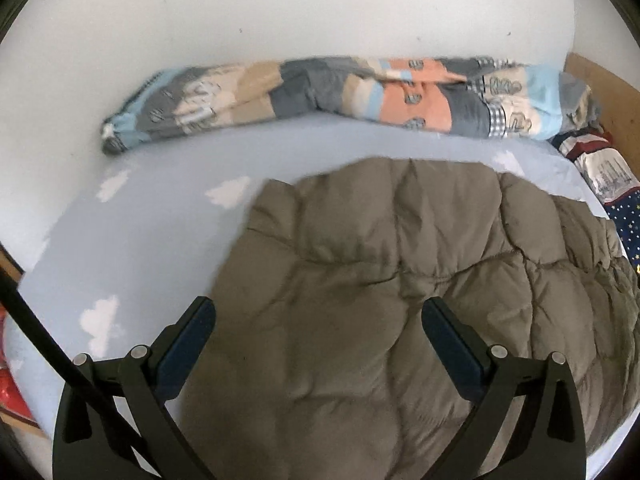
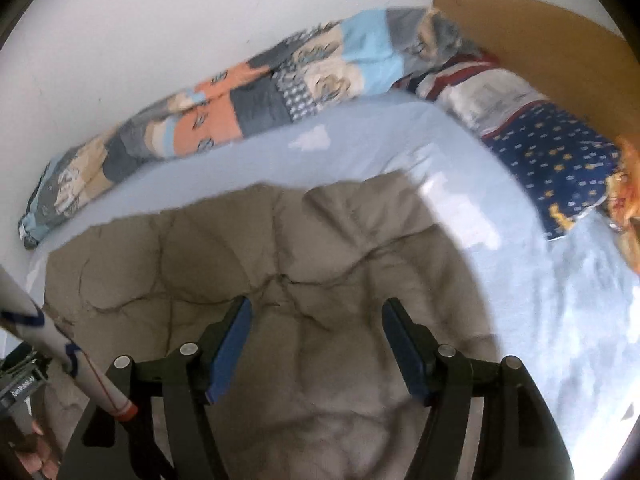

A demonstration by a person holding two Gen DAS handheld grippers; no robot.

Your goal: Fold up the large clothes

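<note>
both jaws stand wide with nothing clamped between them. in the left wrist view the left gripper (image 1: 318, 328) hangs over a grey-brown quilted puffer jacket (image 1: 400, 280) lying on the bed's pale blue cloud-print sheet (image 1: 140, 240), toward the near edge. a rolled patchwork blanket (image 1: 320, 92) runs along the far edge against the white wall (image 1: 280, 8). in the right wrist view the right gripper (image 2: 316, 328) hangs over the same jacket (image 2: 260, 248), its blue pads (image 2: 228, 356) clear of the fabric. a star-print navy pillow (image 2: 560, 160) lies at the bed's right end, beside the wooden headboard (image 2: 540, 28).
</note>
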